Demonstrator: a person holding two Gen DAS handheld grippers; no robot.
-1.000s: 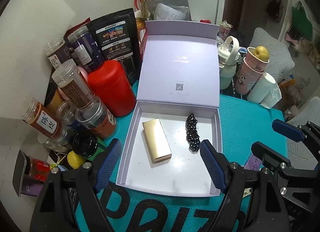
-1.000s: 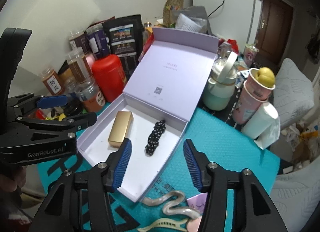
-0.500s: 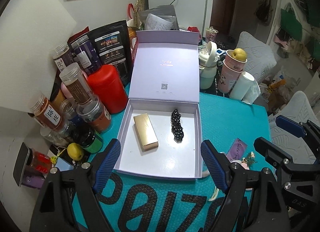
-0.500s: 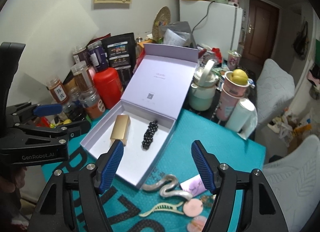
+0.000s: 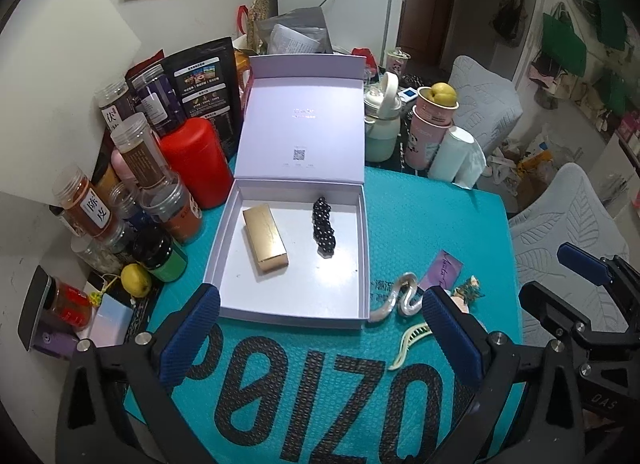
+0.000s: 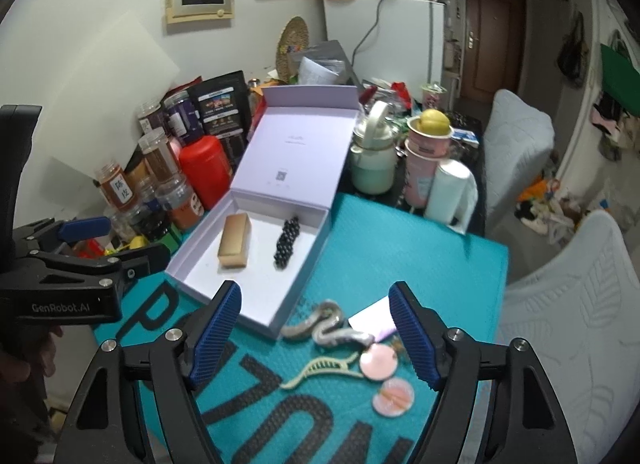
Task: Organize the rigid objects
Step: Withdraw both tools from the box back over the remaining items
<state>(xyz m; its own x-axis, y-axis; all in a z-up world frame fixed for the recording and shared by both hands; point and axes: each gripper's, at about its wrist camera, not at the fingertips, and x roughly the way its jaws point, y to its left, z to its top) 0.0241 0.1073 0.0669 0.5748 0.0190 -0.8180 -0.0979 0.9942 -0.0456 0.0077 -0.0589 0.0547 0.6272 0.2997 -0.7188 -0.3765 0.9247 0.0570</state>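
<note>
An open lilac gift box (image 5: 362, 248) (image 6: 188, 260) lies on the teal mat, lid standing up behind it. Inside lie a gold rectangular box (image 5: 265, 238) (image 6: 235, 240) and a black bead bracelet (image 5: 324, 226) (image 6: 287, 242). To its right on the mat lie a silver wavy hair clip (image 5: 400, 300) (image 6: 328, 326), a cream claw clip (image 5: 412, 340) (image 6: 320, 370), a purple card (image 5: 444, 274) and two pink round pieces (image 6: 380, 358). My left gripper (image 5: 320, 338) is open and empty, above the mat in front of the box. My right gripper (image 6: 316, 330) is open and empty above the clips.
Spice jars (image 5: 86, 204), a red canister (image 5: 196, 162) and dark pouches (image 5: 204, 88) crowd the box's left side. A mint kettle (image 5: 382, 124), pink cups with a yellow fruit (image 5: 434, 120) and a paper roll (image 5: 452, 158) stand behind on the right. Chairs (image 5: 568, 216) stand beyond the table's right edge.
Both grippers have pulled back and up from the box, so the box looks smaller and the clips on the mat have come into view. Both stay open.
</note>
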